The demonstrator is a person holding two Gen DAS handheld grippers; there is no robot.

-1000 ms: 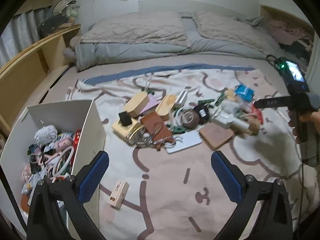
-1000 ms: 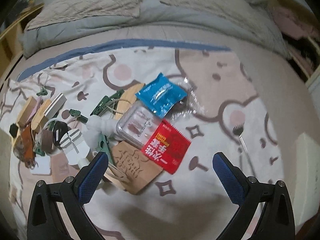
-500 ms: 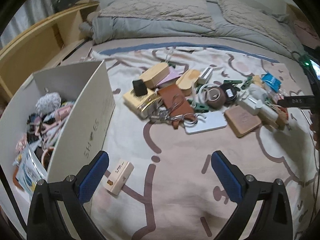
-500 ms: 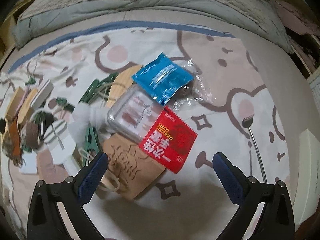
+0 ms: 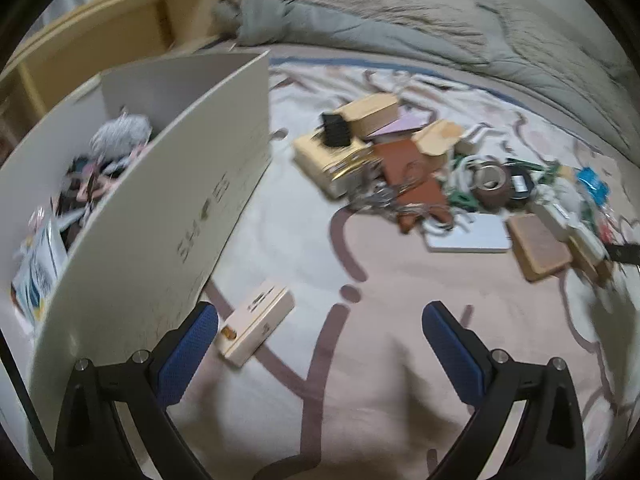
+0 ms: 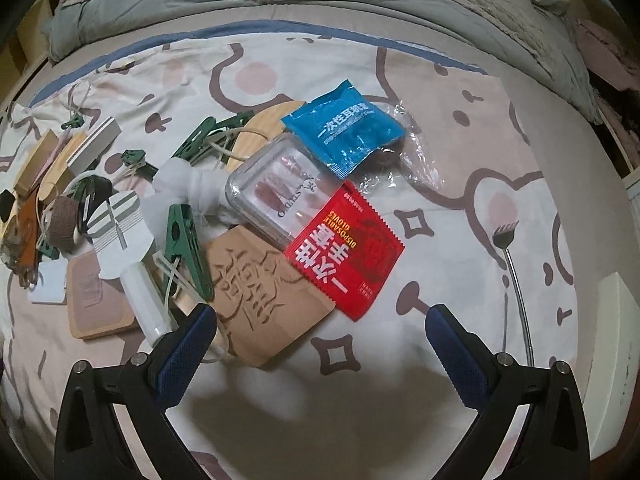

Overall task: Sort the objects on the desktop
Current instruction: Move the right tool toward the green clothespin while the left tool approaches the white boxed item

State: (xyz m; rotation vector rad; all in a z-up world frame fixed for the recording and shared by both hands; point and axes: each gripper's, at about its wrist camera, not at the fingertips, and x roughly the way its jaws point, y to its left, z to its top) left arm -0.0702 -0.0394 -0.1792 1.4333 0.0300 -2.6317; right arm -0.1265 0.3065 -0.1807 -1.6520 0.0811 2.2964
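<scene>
A pile of small objects lies on a patterned sheet. In the left wrist view my left gripper (image 5: 320, 338) is open and empty, low over the sheet, with a small cream box (image 5: 256, 322) just right of its left finger. A white shoe box (image 5: 168, 216) full of sorted items stands at the left. In the right wrist view my right gripper (image 6: 320, 340) is open and empty, just in front of a red glove packet (image 6: 344, 254), a carved wooden plaque (image 6: 264, 296), a clear case (image 6: 276, 192) and a blue packet (image 6: 344, 128).
A metal fork-shaped scratcher (image 6: 514, 280) lies right of the packets, and a white box edge (image 6: 608, 360) is at the far right. Green clips (image 6: 186, 248), a tape roll (image 5: 490, 186) and a brown wallet (image 5: 416, 184) lie in the pile. Bedding (image 5: 400, 12) is behind.
My left gripper has moved down and left towards the shoe box and the cream box. My right gripper has moved closer to the red packet and the plaque. Both stay open.
</scene>
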